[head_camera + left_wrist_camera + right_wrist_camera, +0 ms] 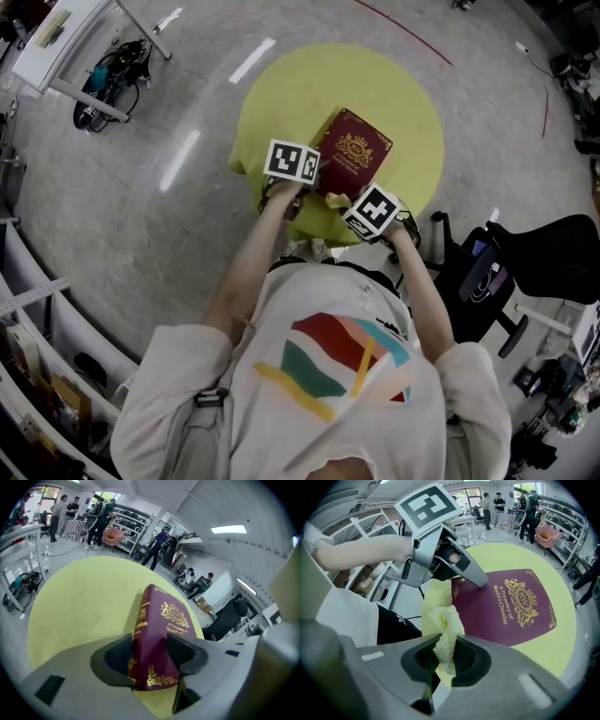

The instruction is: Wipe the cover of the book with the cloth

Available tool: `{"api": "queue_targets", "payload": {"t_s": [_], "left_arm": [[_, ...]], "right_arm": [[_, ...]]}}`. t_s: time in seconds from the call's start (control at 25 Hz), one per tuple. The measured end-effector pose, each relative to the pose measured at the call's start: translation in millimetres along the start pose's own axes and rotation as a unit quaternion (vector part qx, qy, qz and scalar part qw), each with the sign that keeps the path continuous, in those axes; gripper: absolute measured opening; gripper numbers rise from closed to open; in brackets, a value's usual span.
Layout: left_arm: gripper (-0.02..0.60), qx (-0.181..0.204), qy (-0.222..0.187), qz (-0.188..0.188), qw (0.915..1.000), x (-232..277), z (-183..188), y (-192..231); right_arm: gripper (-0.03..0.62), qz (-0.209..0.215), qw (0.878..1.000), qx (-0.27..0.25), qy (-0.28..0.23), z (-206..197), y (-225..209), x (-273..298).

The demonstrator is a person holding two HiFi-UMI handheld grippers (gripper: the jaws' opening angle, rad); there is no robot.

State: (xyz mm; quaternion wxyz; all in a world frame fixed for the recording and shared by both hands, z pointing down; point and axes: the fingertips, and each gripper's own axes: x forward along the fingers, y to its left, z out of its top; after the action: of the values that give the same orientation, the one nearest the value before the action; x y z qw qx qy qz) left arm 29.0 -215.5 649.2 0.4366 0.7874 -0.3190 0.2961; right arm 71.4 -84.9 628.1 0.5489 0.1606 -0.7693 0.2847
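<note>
Maroon cloth-bound, with gold ornament and the title "A Treasury of World's Classics", the book lies near the middle of the head view on a round yellow-green table, set at a slant with its front cover up.

The left gripper has its jaws closed on the near end of the book. In the left gripper view one dark ribbed pad sits against the spine side and the other presses on the front cover, and the gold-stamped corner shows between them at the bottom centre of the frame. From there the book runs up and away toward the middle of the frame, spine to the left. In the right gripper view the same gripper comes in from the upper left, its marker cube at the top, and its tip meets the book's upper left corner.

The right gripper pinches a pale yellow crumpled cloth. Its jaws are drawn in on the bunched fabric, and a tuft stands up past them in the lower centre of that view. The cloth hangs just beside the book's lower left edge; whether it touches the cover cannot be told.

A black office chair stands at the right of the head view. Several people stand by shelving at the upper left of the left gripper view.
</note>
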Motion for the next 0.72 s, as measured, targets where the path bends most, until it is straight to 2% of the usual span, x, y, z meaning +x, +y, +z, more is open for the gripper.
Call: {"api": "queue_targets", "payload": {"t_s": [0.16,0.28,0.36,0.48,0.52,0.6,0.72], "left_arm": [[0.222,0.018,0.006,-0.001,0.9998,-1,0,-1],[0.222,0.029,-0.008,-0.002,0.9996,-5,2,1],[0.222,0.024,-0.037,0.004,0.999,-14,12,3],[0.22,0.015,-0.104,0.006,0.9944,-35,36,0],[0.203,0.016,-0.126,0.008,0.9919,-44,44,-2],[0.035,0.023,-0.159,0.018,0.9868,-60,58,-7],[0.015,0.021,-0.204,0.021,0.9786,-84,74,-19]], "right_arm": [[0.028,-0.002,1.0,0.0,-0.002,0,1,0],[0.028,-0.002,1.0,0.0,-0.005,1,2,1],[0.028,-0.005,1.0,-0.003,-0.007,1,1,1],[0.028,-0.011,1.0,-0.005,-0.013,0,0,0],[0.028,-0.012,1.0,-0.005,-0.015,0,1,-1],[0.028,-0.014,1.0,-0.003,-0.019,0,1,-1],[0.028,-0.015,1.0,-0.005,-0.021,0,2,-1]]}}
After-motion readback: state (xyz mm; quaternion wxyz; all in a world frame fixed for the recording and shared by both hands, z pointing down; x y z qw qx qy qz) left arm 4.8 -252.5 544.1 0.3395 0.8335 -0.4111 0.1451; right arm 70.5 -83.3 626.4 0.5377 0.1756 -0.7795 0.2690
